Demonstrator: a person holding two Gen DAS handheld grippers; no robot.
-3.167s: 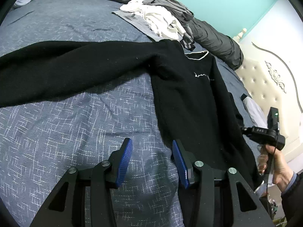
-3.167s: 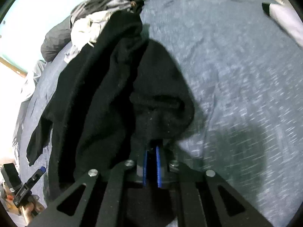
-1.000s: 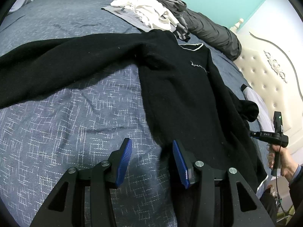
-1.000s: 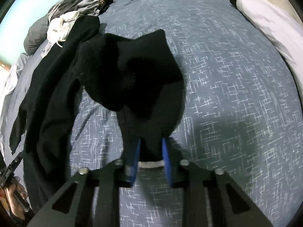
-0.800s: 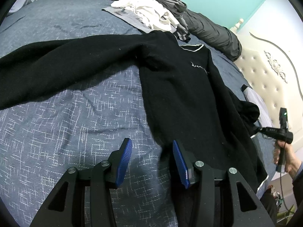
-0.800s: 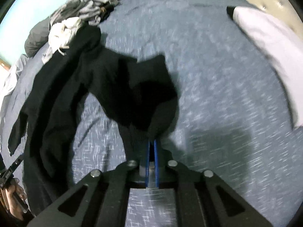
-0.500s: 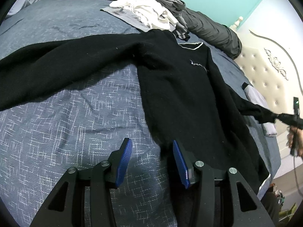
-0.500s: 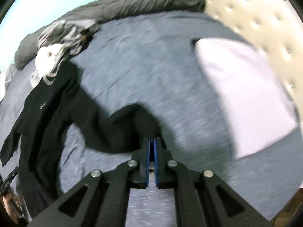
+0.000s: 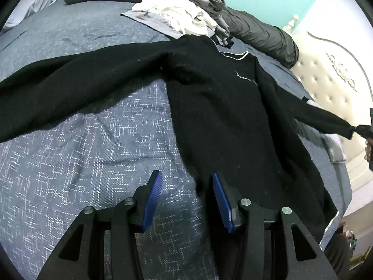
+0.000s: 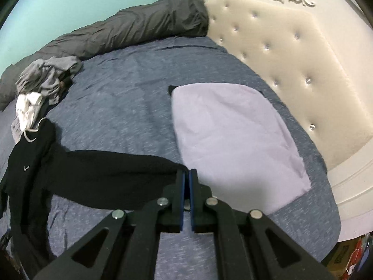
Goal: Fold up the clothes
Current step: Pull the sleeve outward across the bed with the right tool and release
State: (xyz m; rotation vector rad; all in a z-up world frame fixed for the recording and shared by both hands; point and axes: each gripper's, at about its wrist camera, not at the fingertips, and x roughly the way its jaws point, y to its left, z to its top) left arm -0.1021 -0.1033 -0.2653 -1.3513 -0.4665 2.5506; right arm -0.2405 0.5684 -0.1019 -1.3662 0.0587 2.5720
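Black sweater [image 9: 223,107] sleeve pinched by right claw [image 10: 186,175], pillow [image 10: 233,135] behind

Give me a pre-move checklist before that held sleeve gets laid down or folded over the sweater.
1. Right gripper shut on the sleeve cuff: ok.
2. Held sleeve pulled out straight from the black sweater, no bunching: ok.
3. Left gripper open and holding nothing, hovering at the sweater's lower edge: ok.
4. Other sleeve spread flat across the bedspread: ok.
5. Sweater body flat: cannot tell, its far side looks rumpled.
6. Clothes pile clear of the sweater: not ok, it meets the collar.
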